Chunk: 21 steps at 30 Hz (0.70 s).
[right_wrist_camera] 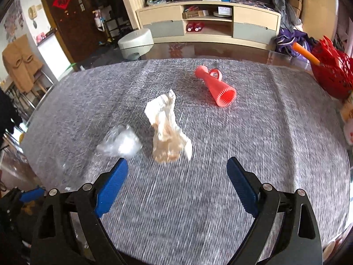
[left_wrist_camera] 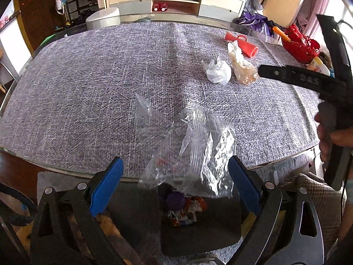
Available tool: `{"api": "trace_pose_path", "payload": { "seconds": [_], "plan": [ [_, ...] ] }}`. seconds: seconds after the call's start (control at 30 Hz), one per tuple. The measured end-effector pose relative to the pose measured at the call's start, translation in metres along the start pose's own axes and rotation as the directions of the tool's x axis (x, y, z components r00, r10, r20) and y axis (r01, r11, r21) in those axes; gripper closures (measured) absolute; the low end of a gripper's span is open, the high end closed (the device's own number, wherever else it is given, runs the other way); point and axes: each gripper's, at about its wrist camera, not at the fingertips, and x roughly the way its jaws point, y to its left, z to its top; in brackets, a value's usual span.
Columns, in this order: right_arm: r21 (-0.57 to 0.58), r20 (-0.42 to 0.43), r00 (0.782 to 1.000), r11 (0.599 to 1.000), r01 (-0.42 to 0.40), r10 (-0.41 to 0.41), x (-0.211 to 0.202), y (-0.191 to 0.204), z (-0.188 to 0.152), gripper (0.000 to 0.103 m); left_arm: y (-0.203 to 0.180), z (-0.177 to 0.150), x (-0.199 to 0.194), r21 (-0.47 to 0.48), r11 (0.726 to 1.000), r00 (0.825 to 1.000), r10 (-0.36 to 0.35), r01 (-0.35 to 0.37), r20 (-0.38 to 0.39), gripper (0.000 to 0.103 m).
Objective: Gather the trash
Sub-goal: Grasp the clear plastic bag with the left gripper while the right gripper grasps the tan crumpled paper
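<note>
A crumpled clear plastic bag [left_wrist_camera: 194, 145] lies loose over the near edge of the grey-clothed table [left_wrist_camera: 88, 77], between the blue pads of my left gripper [left_wrist_camera: 175, 160], which is open and does not press on it. Under it, a dark bin [left_wrist_camera: 198, 225] holds colourful wrappers. Farther back lie a white plastic wad [left_wrist_camera: 217, 71] and a crumpled tan paper [left_wrist_camera: 241, 66]. My right gripper [right_wrist_camera: 177, 161] is open and empty, just short of the tan paper [right_wrist_camera: 167, 128], with the white wad [right_wrist_camera: 121, 142] to its left. The right wrist view is motion-blurred.
A red ribbed cone with a handle [right_wrist_camera: 217, 86] lies behind the paper. A red basket [right_wrist_camera: 331, 77] holding an orange stick stands at the table's right edge. A hand [left_wrist_camera: 328, 137] grips the right tool. A low cabinet [right_wrist_camera: 207, 22] lines the far wall.
</note>
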Motion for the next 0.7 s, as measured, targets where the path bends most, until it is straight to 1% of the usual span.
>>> {"api": "trace_pose_path", "payload": {
  "seconds": [0.07,0.13,0.17,0.2,0.23,0.27,0.3,0.33,0.37,0.4,0.47,0.5,0.57,0.63,0.7],
  "plan": [
    [-0.001,-0.011,1.000,1.000,0.011,-0.011,0.009,-0.001,0.003,0.012,-0.001,0.002,0.005,0.001,1.000,1.000,-0.002,0.002,-0.005,0.013],
    [-0.005,-0.023,1.000,1.000,0.016,-0.016,0.019,-0.001,0.006,0.012,-0.003,0.004,0.011,0.003,1.000,1.000,-0.002,0.002,-0.010,0.015],
    [-0.008,-0.030,0.999,1.000,0.019,-0.019,0.024,-0.002,0.007,0.013,-0.003,0.004,0.013,0.006,1.000,1.000,-0.007,0.007,-0.014,0.018],
    [-0.008,-0.033,0.999,1.000,0.014,-0.015,0.027,-0.001,0.008,0.014,-0.004,0.005,0.015,0.007,1.000,1.000,-0.012,0.012,-0.018,0.027],
    [-0.010,-0.039,0.999,1.000,0.009,-0.009,0.031,-0.001,0.008,0.019,-0.004,0.006,0.019,0.009,1.000,0.999,-0.022,0.022,-0.028,0.037],
    [-0.011,-0.048,0.999,1.000,0.006,-0.006,0.034,-0.001,0.008,0.026,-0.005,0.006,0.022,0.011,0.999,0.999,-0.030,0.031,-0.036,0.040],
    [-0.011,-0.055,0.998,1.000,0.005,-0.005,0.037,-0.001,0.007,0.030,-0.006,0.007,0.023,0.013,0.999,0.999,-0.035,0.036,-0.038,0.040],
    [-0.008,-0.069,0.998,1.000,0.000,0.000,0.041,-0.002,0.006,0.042,-0.007,0.008,0.024,0.019,0.999,0.999,-0.037,0.038,-0.037,0.041],
    [-0.005,-0.077,0.997,1.000,-0.007,0.006,0.043,-0.002,0.005,0.049,-0.008,0.009,0.025,0.025,0.999,0.999,-0.038,0.039,-0.035,0.042],
    [-0.007,-0.067,0.998,1.000,-0.002,0.002,0.042,-0.002,0.005,0.050,-0.009,0.009,0.025,0.028,0.999,0.999,-0.040,0.041,-0.034,0.044],
    [-0.005,-0.068,0.998,1.000,-0.015,0.015,0.041,-0.002,0.004,0.066,-0.010,0.010,0.023,0.031,0.998,0.998,-0.054,0.055,-0.030,0.052],
    [0.003,-0.070,0.997,1.000,-0.025,0.025,0.040,-0.003,0.004,0.069,-0.010,0.011,0.023,0.032,0.998,0.998,-0.061,0.062,-0.030,0.059],
    [0.012,-0.075,0.997,1.000,-0.028,0.028,0.037,-0.004,0.002,0.080,-0.011,0.012,0.023,0.037,0.997,0.997,-0.066,0.067,-0.032,0.063],
    [0.014,-0.076,0.997,1.000,-0.026,0.027,0.032,-0.004,0.000,0.085,-0.014,0.013,0.024,0.038,0.996,0.996,-0.080,0.081,-0.044,0.073],
    [0.025,-0.070,0.997,0.999,-0.019,0.021,0.025,-0.007,-0.001,0.087,-0.015,0.014,0.024,0.046,0.995,0.995,-0.084,0.086,-0.047,0.078]
  ]
}}
